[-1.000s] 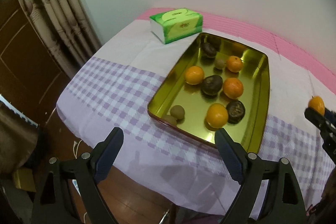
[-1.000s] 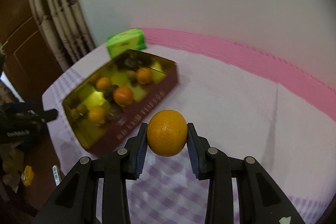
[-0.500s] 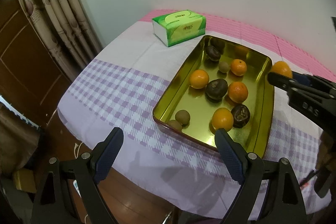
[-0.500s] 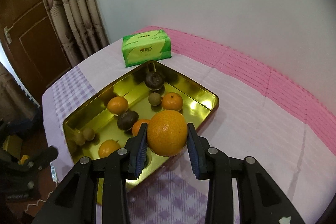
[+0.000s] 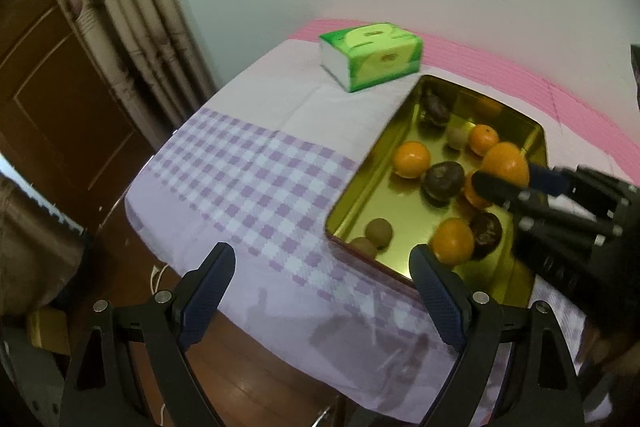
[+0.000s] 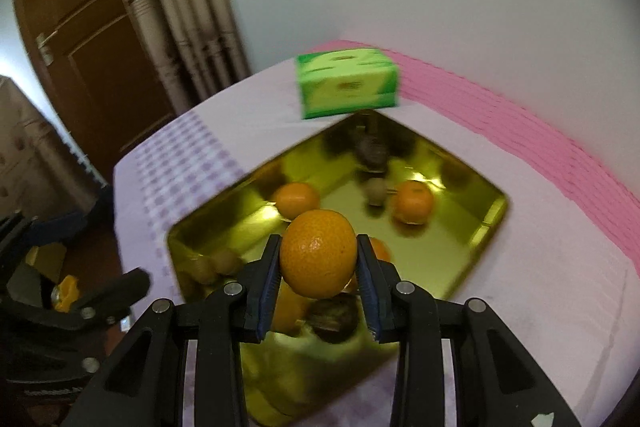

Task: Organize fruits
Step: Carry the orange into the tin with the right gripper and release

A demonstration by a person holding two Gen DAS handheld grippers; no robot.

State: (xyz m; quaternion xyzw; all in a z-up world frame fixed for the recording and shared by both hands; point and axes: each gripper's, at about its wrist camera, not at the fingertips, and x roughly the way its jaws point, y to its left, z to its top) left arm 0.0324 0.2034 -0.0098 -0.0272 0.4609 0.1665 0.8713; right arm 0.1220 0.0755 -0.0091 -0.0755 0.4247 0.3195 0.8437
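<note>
right gripper (image 6: 318,269) jaws clamped on a load; left gripper (image 5: 322,277) spread wide.

A green and white rectangular tissue pack (image 5: 371,60) lies at upper centre on a cloth table cover (image 5: 256,171), lilac-checked near the camera, pink-striped at the far edge. Beige pleated curtains (image 5: 120,11) and a brown wooden door (image 5: 44,99) fill the left side.

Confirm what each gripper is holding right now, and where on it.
The right gripper holds an orange, pads on its two opposite sides at the widest part, above the gold tray. The left gripper is open and holds nothing.
</note>
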